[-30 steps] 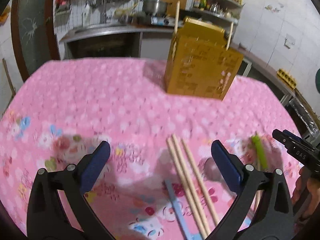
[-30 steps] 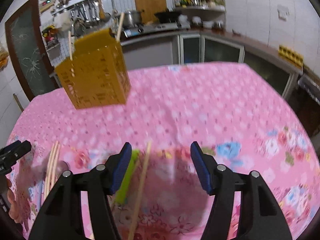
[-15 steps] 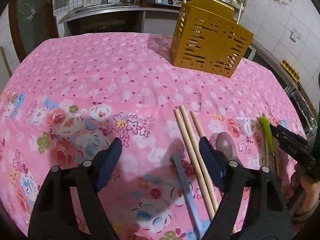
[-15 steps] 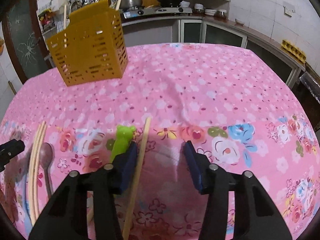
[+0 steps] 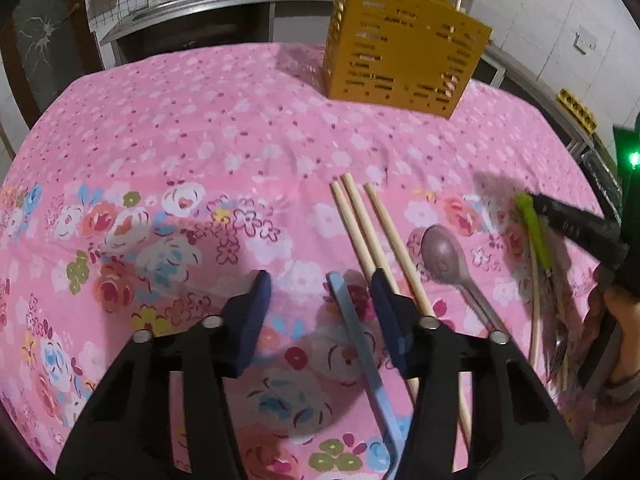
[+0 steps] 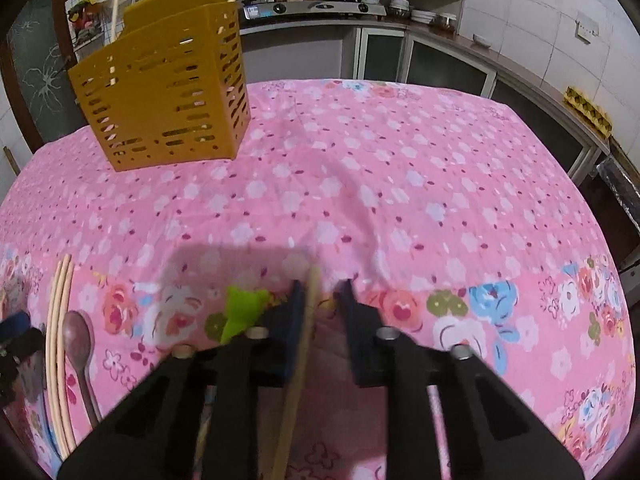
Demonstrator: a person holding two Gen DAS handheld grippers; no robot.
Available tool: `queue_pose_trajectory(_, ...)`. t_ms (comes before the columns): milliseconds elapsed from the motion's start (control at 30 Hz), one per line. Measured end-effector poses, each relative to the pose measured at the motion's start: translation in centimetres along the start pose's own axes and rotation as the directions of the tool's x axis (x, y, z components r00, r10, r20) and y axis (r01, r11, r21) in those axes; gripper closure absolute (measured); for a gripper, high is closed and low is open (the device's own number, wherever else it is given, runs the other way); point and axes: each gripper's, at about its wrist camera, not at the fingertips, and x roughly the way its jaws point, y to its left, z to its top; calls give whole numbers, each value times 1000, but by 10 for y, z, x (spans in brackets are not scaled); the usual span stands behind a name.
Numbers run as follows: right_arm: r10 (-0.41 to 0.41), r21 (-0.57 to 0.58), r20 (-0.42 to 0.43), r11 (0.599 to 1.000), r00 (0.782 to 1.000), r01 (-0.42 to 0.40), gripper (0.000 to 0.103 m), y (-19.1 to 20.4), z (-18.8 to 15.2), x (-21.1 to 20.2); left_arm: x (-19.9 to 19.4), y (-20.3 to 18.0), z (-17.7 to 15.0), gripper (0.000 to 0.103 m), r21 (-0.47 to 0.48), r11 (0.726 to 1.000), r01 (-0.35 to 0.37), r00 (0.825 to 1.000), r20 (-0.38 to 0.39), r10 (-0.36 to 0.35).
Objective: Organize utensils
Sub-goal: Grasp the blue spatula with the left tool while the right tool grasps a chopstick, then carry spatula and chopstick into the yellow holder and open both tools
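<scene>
My right gripper (image 6: pixel 320 292) sits low on the pink tablecloth (image 6: pixel 400 184), its fingers drawn in narrow around a single wooden chopstick (image 6: pixel 298 368). The stick lies against the left pad, and I see a gap on the other side, so I judge the grip not yet made. My left gripper (image 5: pixel 320 300) is half open and holding nothing, with a blue handle (image 5: pixel 360 344) lying between its fingers. The yellow basket (image 6: pixel 160 92) stands far off at the back of the table, already with two sticks poking out of it.

The risks, as I read them: the chopstick is thin and round, so it could roll out as the pads close, or pivot and droop if I catch it off-centre. A green-handled utensil (image 6: pixel 242 310) lies just left of the right gripper; a sloppy close could drag it along. On the left, three chopsticks (image 5: pixel 368 232) and a spoon (image 5: pixel 444 256) lie close to the right pad, which covers part of one, so I might pinch the wrong piece.

Both grippers hide the near ends of everything. I cannot tell what the blue handle belongs to. The cluster under the green handle is blurred in the left view.
</scene>
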Motion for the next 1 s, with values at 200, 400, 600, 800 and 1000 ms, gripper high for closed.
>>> queue_pose_trajectory(200, 29, -6, -11, 1000, 1000, -29, 95, -5, -6, -4, 1, -5, 0, 63, 17, 1000, -21, 1000, -13, 21)
queue_pose_trajectory(400, 43, 6, -22, 999, 999, -43, 95, -7, -6, -4, -1, -8, 2, 76, 26, 999, -34, 998, -57, 35)
queue_pose_trajectory(600, 36, 4, -59, 999, 998, -36, 95, -4, 2, 1, 5, -18, 5, 84, 91, 993, -79, 994, -73, 85)
queue_pose_trajectory(800, 28, -3, -88, 1000, 996, -28, 95, -3, 11, 5, 8, -20, 13, 95, 85, 994, -69, 994, -79, 76)
queue_pose_trajectory(1000, 60, 34, -59, 998, 996, -58, 97, -10, 12, -4, 7, -10, 26, 97, 27, 999, -36, 997, -63, 38)
